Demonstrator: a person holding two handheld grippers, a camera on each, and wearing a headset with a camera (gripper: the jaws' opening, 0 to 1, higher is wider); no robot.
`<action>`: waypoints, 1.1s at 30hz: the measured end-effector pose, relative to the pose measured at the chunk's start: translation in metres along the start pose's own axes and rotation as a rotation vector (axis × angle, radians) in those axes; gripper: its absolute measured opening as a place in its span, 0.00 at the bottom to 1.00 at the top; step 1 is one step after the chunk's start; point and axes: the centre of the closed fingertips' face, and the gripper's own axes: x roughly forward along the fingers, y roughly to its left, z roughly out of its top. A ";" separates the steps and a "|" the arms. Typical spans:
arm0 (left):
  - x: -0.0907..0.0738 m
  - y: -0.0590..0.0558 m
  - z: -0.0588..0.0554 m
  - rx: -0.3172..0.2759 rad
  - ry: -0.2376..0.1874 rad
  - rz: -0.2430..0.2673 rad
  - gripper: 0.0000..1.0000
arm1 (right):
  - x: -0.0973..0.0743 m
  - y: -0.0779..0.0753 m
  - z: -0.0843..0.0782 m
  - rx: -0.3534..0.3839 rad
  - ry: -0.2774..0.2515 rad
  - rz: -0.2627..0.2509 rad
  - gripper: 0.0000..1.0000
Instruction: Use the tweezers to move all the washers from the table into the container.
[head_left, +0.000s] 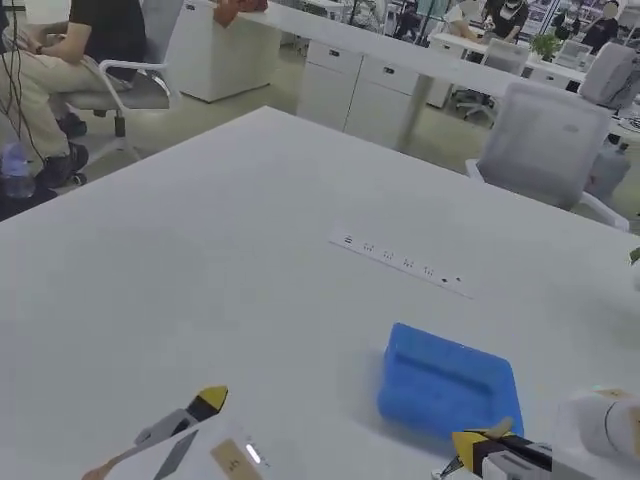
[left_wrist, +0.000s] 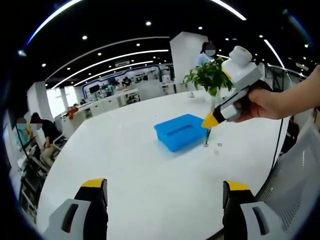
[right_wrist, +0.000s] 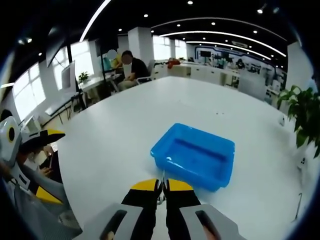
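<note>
In the left gripper view, my left gripper (left_wrist: 165, 186) had its yellow-tipped fingers (left_wrist: 94, 184) spread wide with nothing between them, above the white counter (left_wrist: 125, 165). Ahead sat the shallow blue rectangular plastic container (left_wrist: 181, 131), open side up. Just beside it, the right gripper (left_wrist: 211, 120), held in a hand (left_wrist: 265, 102), pointed the thin metal tweezers (left_wrist: 207, 136) downward, with their tip at the counter. A couple of tiny pale washers (left_wrist: 220, 144) lay on the counter right by that tip, too small for me to read any detail. A green potted plant (left_wrist: 210, 75) stood behind the gripper.

In the right gripper view, the fingers were pressed narrowly together on the tweezers, whose slim shaft showed between the yellow tips. The container lay just beyond, a glossy blue tray with rounded corners, a raised rim and a darker recessed floor. The left gripper sat at the left edge.

In the head view, blurred, the container rested on the counter's lower right part. The right gripper was near its closest corner and the left gripper was well apart, at the lower left.
</note>
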 end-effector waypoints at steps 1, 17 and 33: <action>0.000 0.000 0.000 -0.002 -0.002 -0.001 0.99 | -0.001 -0.001 0.004 0.001 -0.010 0.000 0.01; 0.000 0.002 -0.003 0.008 0.012 0.013 0.98 | 0.004 -0.022 0.058 -0.023 -0.117 -0.048 0.01; 0.002 0.005 -0.005 0.008 0.025 0.026 0.96 | 0.048 -0.049 0.048 0.024 -0.072 -0.103 0.02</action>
